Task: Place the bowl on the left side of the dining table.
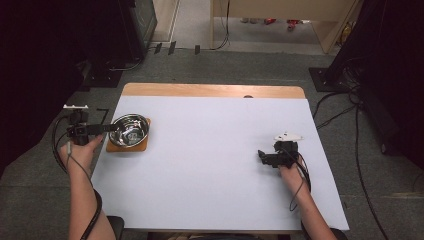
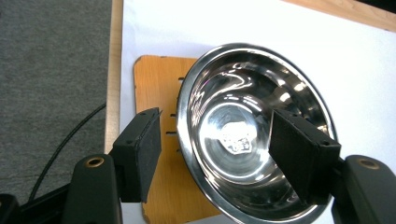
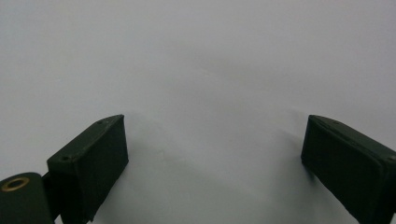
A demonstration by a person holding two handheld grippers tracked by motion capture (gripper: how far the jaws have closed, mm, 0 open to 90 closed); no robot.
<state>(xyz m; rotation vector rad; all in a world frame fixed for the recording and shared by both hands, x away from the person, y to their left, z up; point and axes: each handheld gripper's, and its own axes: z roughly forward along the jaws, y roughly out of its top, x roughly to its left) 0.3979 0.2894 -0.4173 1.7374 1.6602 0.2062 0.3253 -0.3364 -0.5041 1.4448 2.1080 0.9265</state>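
Observation:
A shiny steel bowl (image 1: 129, 131) sits empty on a small wooden board (image 1: 125, 149) at the table's left edge. My left gripper (image 1: 112, 127) reaches in from the left and hovers at the bowl's near rim. In the left gripper view the bowl (image 2: 243, 135) lies on the board (image 2: 156, 88), and my left gripper (image 2: 215, 135) is open: one jaw is outside the rim, the other over the inside, with a gap at the rim. My right gripper (image 1: 261, 156) rests at the right of the white table (image 1: 210, 150). In the right gripper view my right gripper (image 3: 215, 140) is open with nothing between its pads.
The board lies close to the table's left edge, with grey carpet (image 2: 51, 70) beyond it. A strip of bare wood (image 1: 210, 90) runs along the table's far edge. Cables (image 1: 340, 107) trail on the floor at the right, and dark equipment stands on both sides.

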